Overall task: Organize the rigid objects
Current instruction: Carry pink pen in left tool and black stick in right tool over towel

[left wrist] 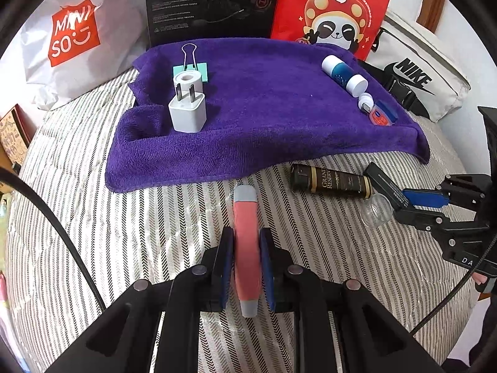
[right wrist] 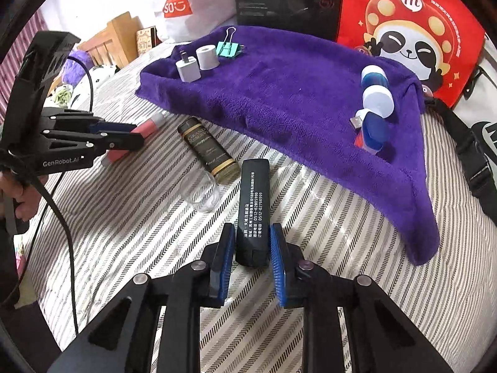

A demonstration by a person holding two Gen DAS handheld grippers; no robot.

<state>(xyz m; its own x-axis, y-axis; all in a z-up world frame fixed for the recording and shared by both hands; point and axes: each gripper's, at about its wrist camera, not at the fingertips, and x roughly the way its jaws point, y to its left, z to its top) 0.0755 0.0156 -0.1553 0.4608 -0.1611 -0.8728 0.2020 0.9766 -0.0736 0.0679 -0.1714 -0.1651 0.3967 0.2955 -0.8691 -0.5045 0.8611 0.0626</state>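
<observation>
My left gripper (left wrist: 247, 262) is shut on a pink tube with grey ends (left wrist: 246, 248), low over the striped bedcover; it also shows in the right wrist view (right wrist: 136, 138). My right gripper (right wrist: 251, 261) straddles a black rectangular box with white print (right wrist: 252, 208); its pads stand close beside the box with small gaps. A dark bottle with gold bands (right wrist: 209, 152) and clear cap lies next to the box. On the purple towel (left wrist: 264, 108) sit a white charger (left wrist: 187, 113), a white roll (left wrist: 188, 81), a teal binder clip (left wrist: 190, 68), a blue-white bottle (left wrist: 343, 74) and a small blue-red jar (left wrist: 382, 115).
A white Miniso bag (left wrist: 74, 37), a black carton (left wrist: 211, 0), a red panda bag (left wrist: 335, 9) and a white Nike bag (left wrist: 416, 77) stand behind the towel. A wooden headboard (right wrist: 108, 40) is at the far left. The striped bedcover (left wrist: 124, 217) spreads in front.
</observation>
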